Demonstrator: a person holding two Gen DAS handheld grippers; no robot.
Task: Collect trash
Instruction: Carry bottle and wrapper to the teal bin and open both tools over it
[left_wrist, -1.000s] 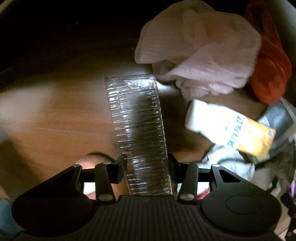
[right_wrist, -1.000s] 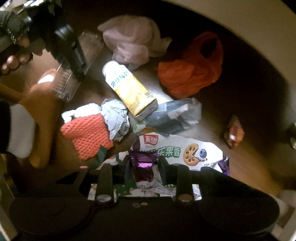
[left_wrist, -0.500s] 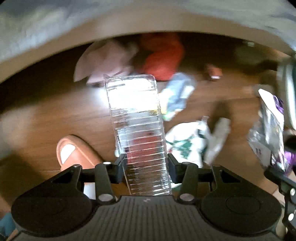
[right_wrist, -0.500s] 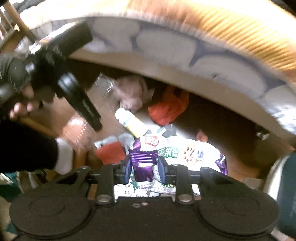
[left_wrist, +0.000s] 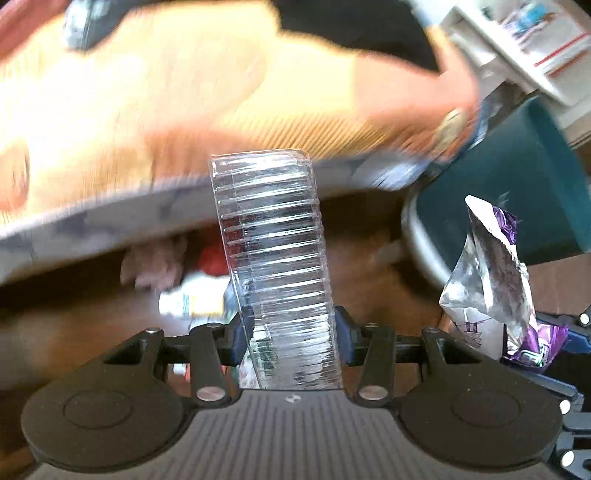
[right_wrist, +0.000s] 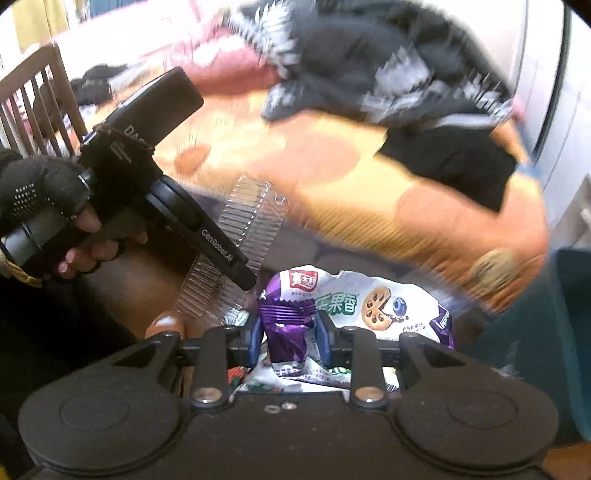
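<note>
Trash is already in both grippers: the left gripper (left_wrist: 291, 332) pinches a clear ribbed plastic tray (left_wrist: 273, 258) whose long axis runs straight out from its fingers, and the right gripper (right_wrist: 286, 339) pinches a purple snack wrapper (right_wrist: 284, 325). A dark teal bin (left_wrist: 517, 184) lies to the right of the tray, nearer the right hand. Its opening is cut off; motion blur smears the bedding and the floor litter.
</note>
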